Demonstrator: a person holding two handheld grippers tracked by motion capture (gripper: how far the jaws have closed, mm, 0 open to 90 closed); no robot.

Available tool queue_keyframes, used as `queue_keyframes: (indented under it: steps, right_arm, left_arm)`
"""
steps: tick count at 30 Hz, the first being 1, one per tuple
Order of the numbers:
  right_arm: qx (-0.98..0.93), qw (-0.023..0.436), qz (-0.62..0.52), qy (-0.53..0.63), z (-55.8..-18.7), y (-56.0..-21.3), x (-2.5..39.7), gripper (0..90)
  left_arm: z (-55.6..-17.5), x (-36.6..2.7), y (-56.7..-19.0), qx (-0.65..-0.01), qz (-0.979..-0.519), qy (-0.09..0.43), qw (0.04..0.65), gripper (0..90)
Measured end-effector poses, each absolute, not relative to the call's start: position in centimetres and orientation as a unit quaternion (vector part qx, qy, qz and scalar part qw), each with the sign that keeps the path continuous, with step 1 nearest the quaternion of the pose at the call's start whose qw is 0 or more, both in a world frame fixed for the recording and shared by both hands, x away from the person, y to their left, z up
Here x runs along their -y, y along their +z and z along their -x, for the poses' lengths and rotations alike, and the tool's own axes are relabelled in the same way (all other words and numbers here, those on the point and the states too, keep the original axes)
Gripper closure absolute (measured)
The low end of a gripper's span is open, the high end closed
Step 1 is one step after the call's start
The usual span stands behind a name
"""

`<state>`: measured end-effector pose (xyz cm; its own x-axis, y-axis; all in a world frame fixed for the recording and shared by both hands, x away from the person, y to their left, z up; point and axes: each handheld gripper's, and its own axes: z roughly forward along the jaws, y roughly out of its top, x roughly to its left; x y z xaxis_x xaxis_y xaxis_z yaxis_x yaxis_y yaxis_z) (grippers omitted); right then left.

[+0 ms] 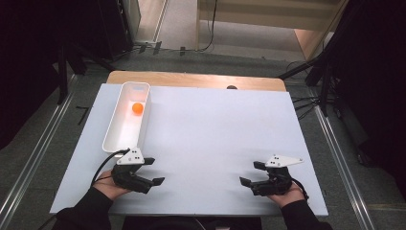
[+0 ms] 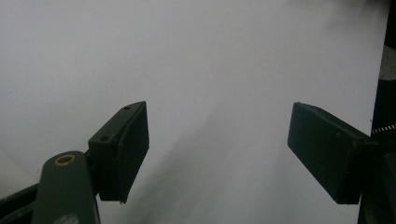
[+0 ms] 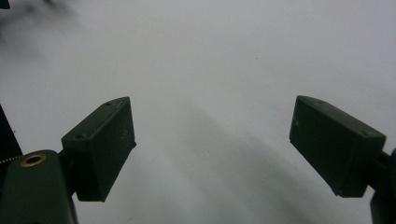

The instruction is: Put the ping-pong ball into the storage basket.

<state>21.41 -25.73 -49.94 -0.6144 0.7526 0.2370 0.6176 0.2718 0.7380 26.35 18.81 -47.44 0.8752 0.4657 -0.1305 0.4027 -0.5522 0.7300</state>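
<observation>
Two hand-held tongs rest at the table's near edge, the left gripper (image 1: 152,170) at 7 o'clock, the right gripper (image 1: 252,173) at 5, jaws wide apart and empty. The orange ball (image 1: 138,109) lies in the white bin (image 1: 111,135) at 10 o'clock; placement appears complete.

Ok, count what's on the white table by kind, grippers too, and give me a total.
Orange ball: 1, lying inside the bin
White bin: 1, at the table's far left
Grippers: 2, the left gripper and the right gripper, both open and holding nothing
Total: 4
</observation>
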Motion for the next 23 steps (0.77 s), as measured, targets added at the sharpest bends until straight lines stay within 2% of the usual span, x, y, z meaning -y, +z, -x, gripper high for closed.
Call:
queue_keyframes:
  steps: [16,23]
  right_arm:
    - [-0.795,0.080,-0.430,0.421,-21.41,-49.94,25.73,12.7]
    - [-0.798,0.084,-0.429,0.416,-21.37,-49.97,25.61,12.7]
  left_arm:
    - [-26.34,-18.74,-47.60,-0.247,-0.883,0.040,0.397,21.2]
    - [-26.47,-18.51,-48.21,-0.241,-0.895,0.042,0.373,21.1]
